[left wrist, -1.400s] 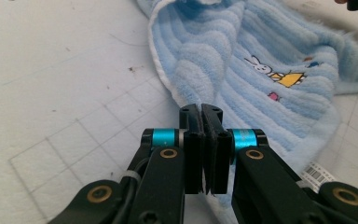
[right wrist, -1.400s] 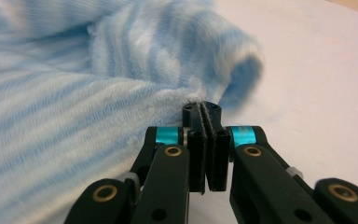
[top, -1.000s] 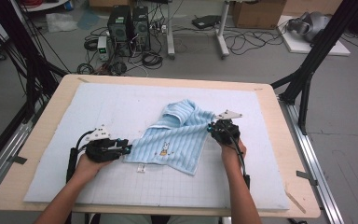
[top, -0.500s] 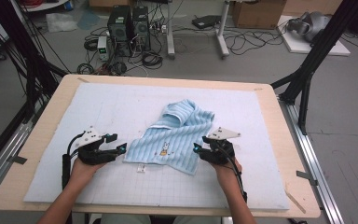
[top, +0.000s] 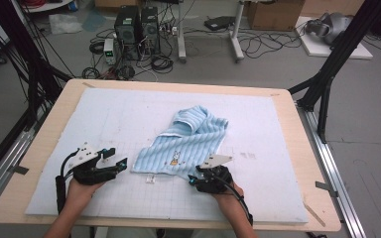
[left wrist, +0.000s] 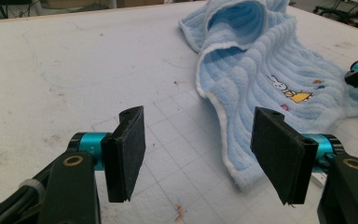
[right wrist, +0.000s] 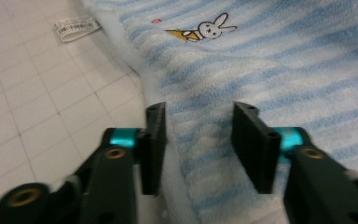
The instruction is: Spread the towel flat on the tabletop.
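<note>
A light-blue striped towel (top: 188, 141) with a small rabbit print lies rumpled on the white gridded mat (top: 129, 114), its far end folded over. My left gripper (top: 118, 156) rests on the mat just left of the towel's near-left corner. Its jaws have just been opening and stand wide with nothing between them (left wrist: 200, 144); the towel (left wrist: 261, 70) lies just ahead and right of them. My right gripper (top: 194, 178) is at the towel's near edge. Its jaws (right wrist: 198, 135) have just been closing, a strip of towel (right wrist: 270, 56) lies between them, and the pads still stand apart.
A white care label (top: 150, 179) sticks out from the towel's near edge onto the mat. The mat covers a wooden table (top: 49, 134). Behind the table, computers, cables and boxes are on the floor. Black frame legs stand at both sides.
My right gripper has moved from the towel's right edge toward me, to its near edge. My left gripper has drawn slightly left, off the towel's corner, and its jaws are wider.
</note>
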Action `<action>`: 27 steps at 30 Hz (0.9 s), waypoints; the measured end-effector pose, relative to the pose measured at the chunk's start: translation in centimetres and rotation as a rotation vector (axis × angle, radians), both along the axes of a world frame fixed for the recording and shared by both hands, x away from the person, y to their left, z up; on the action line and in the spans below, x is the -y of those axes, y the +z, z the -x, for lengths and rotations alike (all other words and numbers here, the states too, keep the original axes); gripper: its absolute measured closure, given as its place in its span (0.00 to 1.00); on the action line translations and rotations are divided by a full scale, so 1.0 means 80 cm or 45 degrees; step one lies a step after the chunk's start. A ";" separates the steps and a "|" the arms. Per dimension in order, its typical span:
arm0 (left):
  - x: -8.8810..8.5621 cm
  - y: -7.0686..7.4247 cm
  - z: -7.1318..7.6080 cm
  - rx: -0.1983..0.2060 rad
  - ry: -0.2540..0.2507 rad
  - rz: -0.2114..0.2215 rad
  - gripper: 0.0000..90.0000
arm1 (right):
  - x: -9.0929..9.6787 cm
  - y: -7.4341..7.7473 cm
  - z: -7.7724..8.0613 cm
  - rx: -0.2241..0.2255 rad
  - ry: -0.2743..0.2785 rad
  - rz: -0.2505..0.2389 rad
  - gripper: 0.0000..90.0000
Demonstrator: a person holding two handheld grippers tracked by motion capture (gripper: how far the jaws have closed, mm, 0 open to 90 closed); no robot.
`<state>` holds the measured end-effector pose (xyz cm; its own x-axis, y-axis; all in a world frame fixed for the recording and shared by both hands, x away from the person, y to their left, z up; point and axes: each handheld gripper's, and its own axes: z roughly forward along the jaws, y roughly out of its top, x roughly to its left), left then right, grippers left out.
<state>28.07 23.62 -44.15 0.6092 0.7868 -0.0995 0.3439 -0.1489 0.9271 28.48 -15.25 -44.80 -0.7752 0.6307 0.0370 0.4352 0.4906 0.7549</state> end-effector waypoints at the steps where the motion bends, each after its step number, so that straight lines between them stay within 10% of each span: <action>1: 0.000 0.000 0.000 -0.001 0.003 0.002 0.40 | 0.000 0.001 0.000 -0.017 0.009 -0.005 0.78; 5: -0.003 0.000 0.001 -0.002 0.008 0.002 0.40 | 0.001 0.005 0.005 -0.035 0.088 0.026 0.94; 21: 0.000 -0.001 0.000 -0.007 -0.001 0.000 0.41 | 0.080 0.009 0.070 -0.144 0.319 -0.018 0.95; 27: 0.010 0.002 -0.008 -0.004 -0.034 0.011 0.42 | 0.089 0.024 0.065 -0.099 0.229 -0.147 0.71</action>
<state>28.71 22.83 -44.03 0.6296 0.7694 -0.1078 0.3424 -0.1503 0.9274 23.29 -22.38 -42.89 -0.8668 0.4705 0.1650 0.4074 0.4776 0.7784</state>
